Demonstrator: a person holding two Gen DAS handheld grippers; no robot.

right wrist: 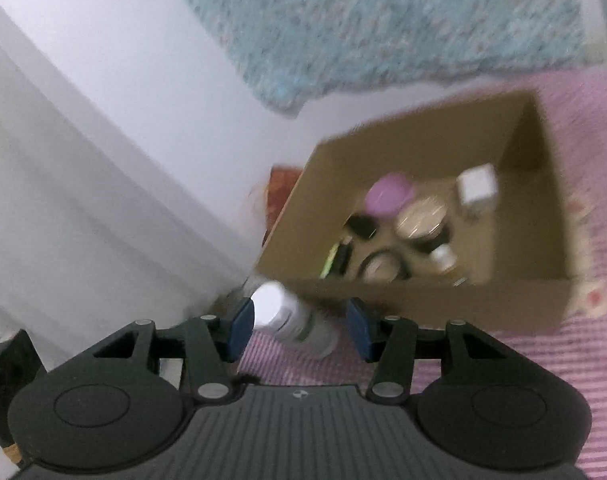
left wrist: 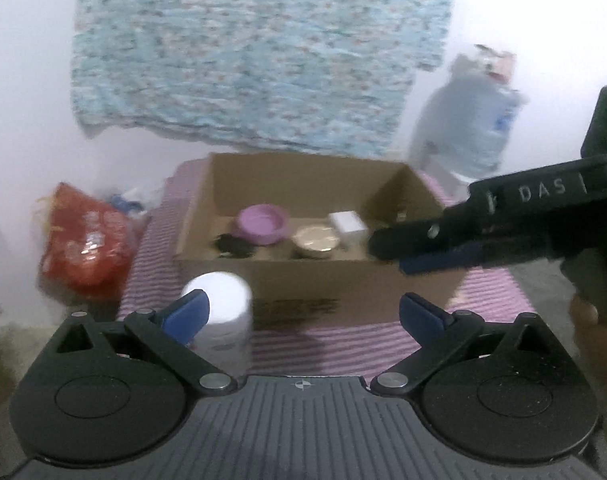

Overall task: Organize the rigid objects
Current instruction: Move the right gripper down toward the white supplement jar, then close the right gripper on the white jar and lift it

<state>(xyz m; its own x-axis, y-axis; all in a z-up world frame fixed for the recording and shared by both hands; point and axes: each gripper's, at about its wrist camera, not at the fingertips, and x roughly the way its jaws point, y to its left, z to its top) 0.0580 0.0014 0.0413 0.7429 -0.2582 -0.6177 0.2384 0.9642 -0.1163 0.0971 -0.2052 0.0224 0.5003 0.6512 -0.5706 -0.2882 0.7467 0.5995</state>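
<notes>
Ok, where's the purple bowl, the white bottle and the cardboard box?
purple bowl (left wrist: 262,224): left wrist view, on its inside.
white bottle (left wrist: 222,300): left wrist view, on its cap.
cardboard box (left wrist: 315,280): left wrist view, on its front wall.

Red bag (left wrist: 83,248) (blurred) — blue cloth (left wrist: 259,52) hanging behind.

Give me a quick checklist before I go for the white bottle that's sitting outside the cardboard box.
1. White bottle upright on the striped cloth, outside the box: ok.
2. Left gripper open, nothing between its fingers: ok.
3. Right gripper open, bottle in front of it, apparently not gripped: ok.
4. Free room in the cardboard box, right part of its floor bare in the right wrist view: ok.
5. Right gripper reaches across the box's right front corner in the left wrist view, may obstruct: not ok.
6. Bottle cap tight: cannot tell.
</notes>
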